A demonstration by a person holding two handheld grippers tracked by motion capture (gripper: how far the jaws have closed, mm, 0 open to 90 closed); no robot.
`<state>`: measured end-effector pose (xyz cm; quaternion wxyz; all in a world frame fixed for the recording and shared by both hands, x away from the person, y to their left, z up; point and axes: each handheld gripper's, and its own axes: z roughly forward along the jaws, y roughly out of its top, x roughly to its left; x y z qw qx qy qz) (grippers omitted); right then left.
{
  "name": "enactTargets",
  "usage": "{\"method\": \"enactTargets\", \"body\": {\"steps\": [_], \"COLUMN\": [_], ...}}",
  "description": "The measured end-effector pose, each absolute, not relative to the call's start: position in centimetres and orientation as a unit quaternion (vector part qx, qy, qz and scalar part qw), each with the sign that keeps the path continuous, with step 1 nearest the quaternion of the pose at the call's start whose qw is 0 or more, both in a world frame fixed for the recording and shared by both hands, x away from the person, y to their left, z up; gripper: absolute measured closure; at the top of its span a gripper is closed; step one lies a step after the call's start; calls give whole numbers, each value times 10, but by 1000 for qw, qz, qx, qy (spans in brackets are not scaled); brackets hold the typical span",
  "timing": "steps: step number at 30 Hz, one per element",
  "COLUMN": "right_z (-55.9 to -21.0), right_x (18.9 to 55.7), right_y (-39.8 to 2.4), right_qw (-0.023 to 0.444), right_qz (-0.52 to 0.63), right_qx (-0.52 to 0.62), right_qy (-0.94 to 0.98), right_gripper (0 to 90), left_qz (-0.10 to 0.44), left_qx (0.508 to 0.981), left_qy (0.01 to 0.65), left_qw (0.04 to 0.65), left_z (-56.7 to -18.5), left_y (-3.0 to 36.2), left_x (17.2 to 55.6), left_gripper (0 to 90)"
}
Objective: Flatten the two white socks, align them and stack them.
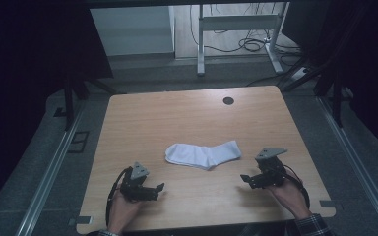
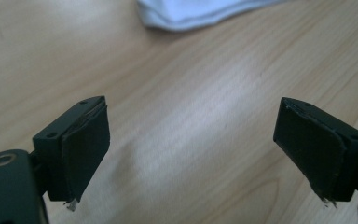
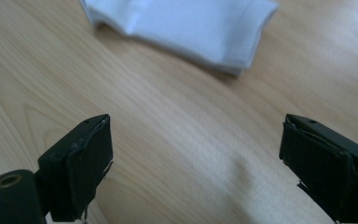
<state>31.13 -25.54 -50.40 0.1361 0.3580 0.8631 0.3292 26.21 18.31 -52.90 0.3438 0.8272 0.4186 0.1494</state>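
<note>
The big wooden worktop (image 1: 197, 118) holds a white sock (image 1: 203, 154) lying flat near its middle. The left claw (image 1: 156, 189) waits at 7 o'clock, the right claw (image 1: 246, 180) at 4 o'clock, both wide apart and holding nothing.

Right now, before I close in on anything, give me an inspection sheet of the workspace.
Surface: wooden table, round grommet hole near the far edge.
Job's things: one white sock, lying flat mid-table, untouched.
Clutter: nothing seen.
Grippers: left gripper and right gripper held low near the front edge, either side of the sock, jaws open, empty.
Cables: one trails from each gripper; more on the floor beyond.
Surroundings: dark curtains, grey floor, metal desk frame behind.
</note>
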Motion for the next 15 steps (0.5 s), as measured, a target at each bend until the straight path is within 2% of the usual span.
{"method": "enactTargets", "body": {"steps": [6, 15], "right_z": [-519, -534], "right_x": [309, 309], "right_y": [-259, -267], "right_qw": [135, 124], "right_qz": [310, 309], "right_qx": [358, 364], "right_qy": [870, 870], "right_gripper": [76, 53], "left_qz": [141, 145], "left_qx": [839, 835], "left_qy": [416, 411], "left_qw": [322, 335], "left_z": [-541, -544], "left_y": [180, 181], "left_x": [260, 258], "left_gripper": [110, 108]}}
